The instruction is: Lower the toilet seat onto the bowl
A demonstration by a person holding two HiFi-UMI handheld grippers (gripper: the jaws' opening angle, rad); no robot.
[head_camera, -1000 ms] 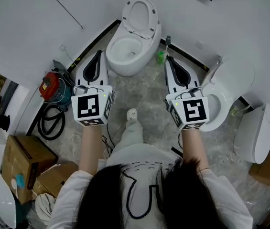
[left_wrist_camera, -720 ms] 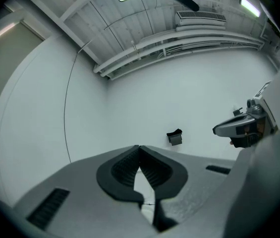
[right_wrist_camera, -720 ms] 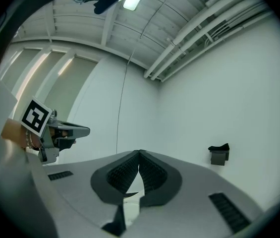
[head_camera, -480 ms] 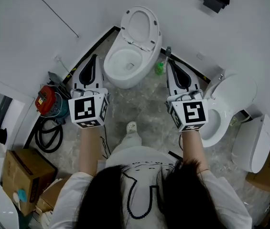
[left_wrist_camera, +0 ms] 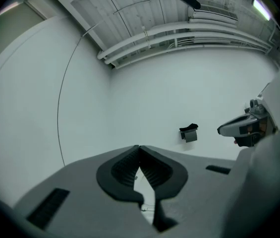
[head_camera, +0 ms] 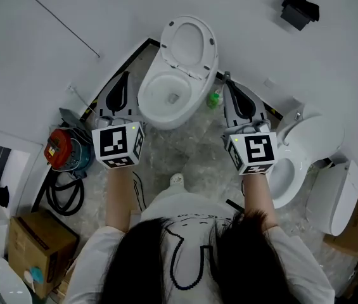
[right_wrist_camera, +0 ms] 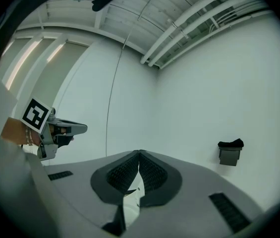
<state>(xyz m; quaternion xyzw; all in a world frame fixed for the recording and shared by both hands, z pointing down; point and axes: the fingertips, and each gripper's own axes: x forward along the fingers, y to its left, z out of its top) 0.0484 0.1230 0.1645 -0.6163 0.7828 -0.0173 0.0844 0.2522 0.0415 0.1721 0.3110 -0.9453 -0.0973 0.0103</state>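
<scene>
Over the last second the white ceramic bowl [head_camera: 169, 94] has been brought closer and lower in the head view, so that the left gripper [head_camera: 125, 75] and the right gripper [head_camera: 228, 84] are now seen flanking it at either side, near it but not touching. This is judged to be the approach only: the white oval toilet seat [head_camera: 191, 43] is still raised against the wall at the upper centre of the frame, untouched, and is yet to be reached. Both pairs of jaws are pressed together tip to tip, with nothing caught between them, as they were a second ago. The toilet is shown by the head view alone. In the two gripper views only the plain white wall [left_wrist_camera: 154, 98], the ribbed ceiling and a black box-shaped wall fitting [right_wrist_camera: 230, 152] are shown beyond the closed jaws, with the other gripper at the frame's edge.
</scene>
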